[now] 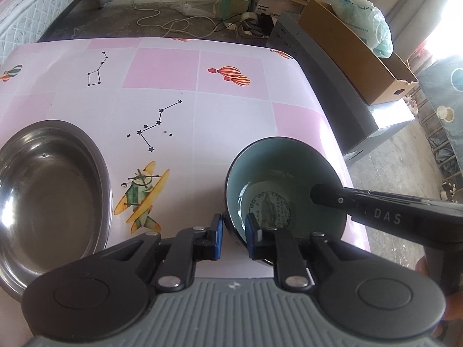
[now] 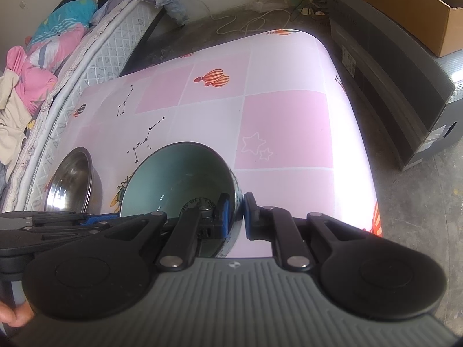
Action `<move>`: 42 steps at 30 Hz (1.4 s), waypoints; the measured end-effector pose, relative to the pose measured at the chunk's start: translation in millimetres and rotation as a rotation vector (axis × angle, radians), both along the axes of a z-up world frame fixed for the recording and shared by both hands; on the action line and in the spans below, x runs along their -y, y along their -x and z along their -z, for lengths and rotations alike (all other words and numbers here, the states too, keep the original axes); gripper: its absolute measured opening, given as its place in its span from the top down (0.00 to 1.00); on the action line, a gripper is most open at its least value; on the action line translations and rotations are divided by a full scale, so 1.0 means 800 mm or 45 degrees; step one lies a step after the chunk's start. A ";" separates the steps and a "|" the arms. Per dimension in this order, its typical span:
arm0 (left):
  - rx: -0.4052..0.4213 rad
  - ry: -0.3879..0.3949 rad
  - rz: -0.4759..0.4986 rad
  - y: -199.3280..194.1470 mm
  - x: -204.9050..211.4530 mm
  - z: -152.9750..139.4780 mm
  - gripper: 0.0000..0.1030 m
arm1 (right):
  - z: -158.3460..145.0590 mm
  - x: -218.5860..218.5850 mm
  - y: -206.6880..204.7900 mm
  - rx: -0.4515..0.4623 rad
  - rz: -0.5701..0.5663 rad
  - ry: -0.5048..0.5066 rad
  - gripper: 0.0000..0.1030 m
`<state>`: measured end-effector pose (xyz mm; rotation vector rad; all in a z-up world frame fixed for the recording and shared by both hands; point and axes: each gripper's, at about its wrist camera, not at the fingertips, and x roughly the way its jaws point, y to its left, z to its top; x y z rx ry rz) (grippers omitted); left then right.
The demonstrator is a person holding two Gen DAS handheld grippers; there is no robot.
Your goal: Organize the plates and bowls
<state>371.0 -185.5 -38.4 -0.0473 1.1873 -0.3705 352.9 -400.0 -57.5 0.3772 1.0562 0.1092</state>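
A teal-lined bowl with a dark outside and a printed figure on its bottom is at the near right of the pink-checked table. My left gripper is shut on its near rim, one pad outside the wall and one inside. One finger of the right gripper reaches into the bowl from the right. In the right wrist view the right gripper pinches the right wall of the bowl. The left gripper lies low at the left. Whether the bowl rests on the cloth I cannot tell.
A wide steel bowl stands at the table's near left. A mattress runs along the left side. On the floor to the right sit a grey case and a cardboard box. Cables lie beyond the far edge.
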 end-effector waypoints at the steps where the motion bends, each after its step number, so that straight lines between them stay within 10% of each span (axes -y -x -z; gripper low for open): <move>1: 0.002 -0.003 0.000 0.001 -0.001 0.000 0.84 | 0.000 -0.001 0.000 -0.003 0.002 0.001 0.91; 42: -0.032 -0.015 0.008 0.015 -0.005 0.018 0.84 | 0.018 -0.022 0.019 -0.039 -0.029 0.021 0.90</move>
